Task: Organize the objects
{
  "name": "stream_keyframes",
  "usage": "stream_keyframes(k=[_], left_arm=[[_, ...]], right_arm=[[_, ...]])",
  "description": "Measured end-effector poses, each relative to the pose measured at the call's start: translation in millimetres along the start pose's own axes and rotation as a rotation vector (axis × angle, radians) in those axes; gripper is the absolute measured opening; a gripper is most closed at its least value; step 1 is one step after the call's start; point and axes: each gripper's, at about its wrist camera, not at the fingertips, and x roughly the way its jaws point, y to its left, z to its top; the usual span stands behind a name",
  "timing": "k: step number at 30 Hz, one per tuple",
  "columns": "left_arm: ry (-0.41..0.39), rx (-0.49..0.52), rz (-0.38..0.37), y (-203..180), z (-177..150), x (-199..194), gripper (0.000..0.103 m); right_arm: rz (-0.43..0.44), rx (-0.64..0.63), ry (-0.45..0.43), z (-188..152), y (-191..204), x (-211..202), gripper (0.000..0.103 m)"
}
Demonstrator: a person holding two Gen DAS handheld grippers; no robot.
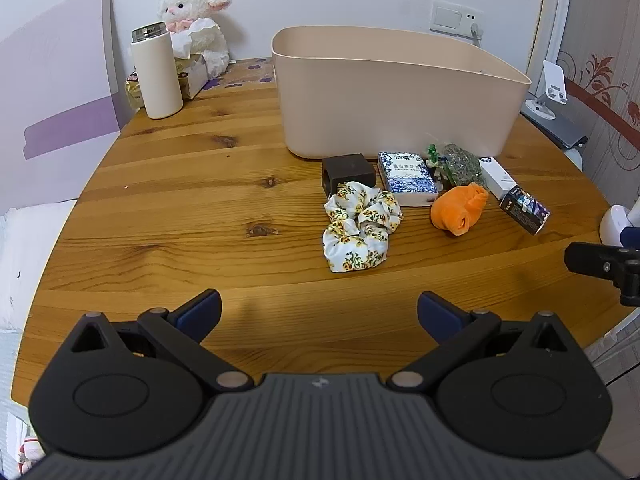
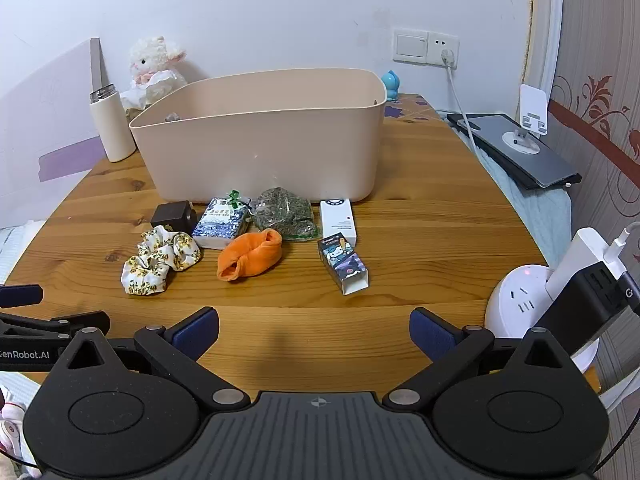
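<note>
A beige bin [image 1: 394, 92] [image 2: 260, 140] stands on the wooden table [image 1: 180, 200] [image 2: 420, 240]. In front of it lie a floral scrunchie [image 1: 358, 226] [image 2: 160, 258], a dark brown block [image 1: 348, 170] [image 2: 172, 216], a blue-white box [image 1: 406, 176] [image 2: 220, 222], an orange cloth [image 1: 460, 208] [image 2: 250, 258], a bag of dried leaves [image 1: 460, 164] [image 2: 286, 214], a white box [image 1: 498, 176] [image 2: 338, 220] and a cartoon-printed box [image 1: 524, 208] [image 2: 344, 262]. My left gripper [image 1: 319, 312] and right gripper [image 2: 314, 328] are open and empty, near the table's front edge.
A white thermos [image 1: 156, 72] [image 2: 112, 126], a plush lamb [image 1: 192, 16] [image 2: 154, 64] and tissues stand at the back left. A phone stand [image 2: 528, 120] on a dark tablet lies at the right. A white power socket with chargers [image 2: 560, 300] sits at the front right.
</note>
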Motion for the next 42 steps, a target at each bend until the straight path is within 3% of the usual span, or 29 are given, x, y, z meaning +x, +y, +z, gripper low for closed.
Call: stream_keyframes(k=[42], left_arm=[[0.023, -0.025, -0.028, 1, 2, 18, 0.103]], right_arm=[[-0.032, -0.047, 0.030, 2, 4, 10, 0.103]])
